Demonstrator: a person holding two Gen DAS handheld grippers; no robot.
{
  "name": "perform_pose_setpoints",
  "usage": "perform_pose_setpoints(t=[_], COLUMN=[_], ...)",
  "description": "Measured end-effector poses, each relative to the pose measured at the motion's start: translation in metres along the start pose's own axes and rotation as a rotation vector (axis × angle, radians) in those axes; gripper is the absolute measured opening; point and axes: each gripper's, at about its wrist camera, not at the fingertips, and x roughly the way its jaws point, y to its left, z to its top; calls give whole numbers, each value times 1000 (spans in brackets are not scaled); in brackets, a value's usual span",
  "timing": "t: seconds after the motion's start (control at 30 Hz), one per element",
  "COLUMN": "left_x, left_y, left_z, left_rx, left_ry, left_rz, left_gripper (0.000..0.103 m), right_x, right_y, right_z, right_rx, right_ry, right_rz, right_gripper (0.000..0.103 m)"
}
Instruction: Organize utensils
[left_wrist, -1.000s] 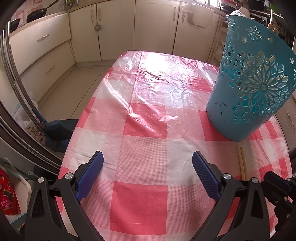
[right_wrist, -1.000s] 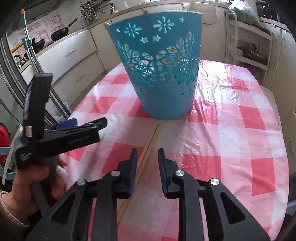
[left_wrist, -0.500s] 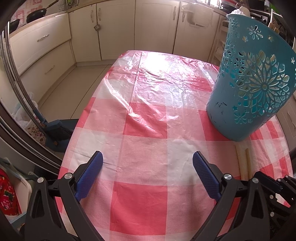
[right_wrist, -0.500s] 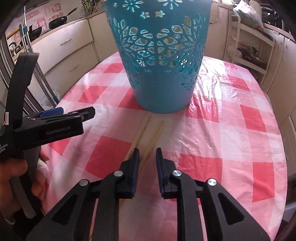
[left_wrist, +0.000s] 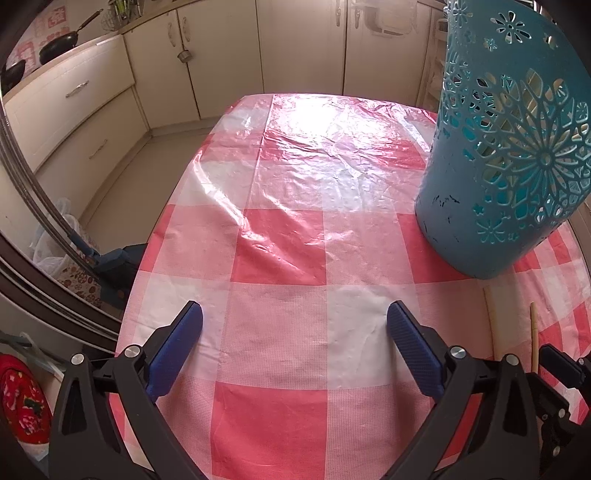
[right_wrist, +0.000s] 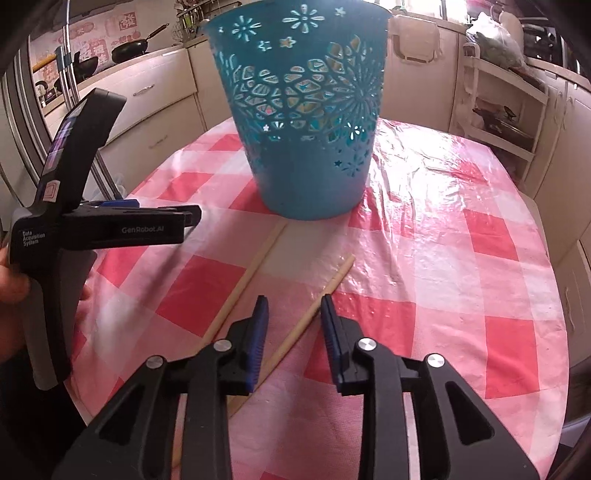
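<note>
Left wrist view: one teal basket (left_wrist: 517, 147) on the checked tablecloth (left_wrist: 277, 240), two chopsticks (left_wrist: 491, 321) just in front of it. Left gripper (left_wrist: 294, 328) is spread wide, holding nothing.

Right wrist view: same single basket and two chopsticks. Right gripper (right_wrist: 294, 314) is opening, one chopstick (right_wrist: 306, 317) loose between its pads, the other to its left.

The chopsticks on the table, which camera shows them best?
The right wrist view: both chopsticks lie mostly in sight before the blue basket, one between the opening jaws of the right gripper. The left wrist view catches only their ends at its right edge.
</note>
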Motion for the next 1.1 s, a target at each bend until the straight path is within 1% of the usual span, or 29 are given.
perform_pose_setpoints(t=[0.2,0.37,0.43,0.57,0.67,0.77,1.1], left_x=[0,0,0,0,0,0,0], left_y=[0,0,1,1,0,0,1], left_z=[0,0,0,0,0,0,0], left_rx=[0,0,0,0,0,0,0], left_ry=[0,0,0,0,0,0,0], left_rz=[0,-1,-1,-1,-1,-1,-1], left_gripper=[96,96,96,96,96,96,96], right_x=[-1,0,0,-2,-1,-1,0], right_y=[2,14,13,6,7,8,5], right_z=[-1,-3,-4,-5,-4,-4,-4], right_rx=[-9,-68,-54,-21,-32,-31,-24], right_ry=[-4,0,1,-5,-4,-2,0], right_rz=[5,-39,-46,-40,-57,-75,-78], right_gripper=[37,42,46,46,46,50,51])
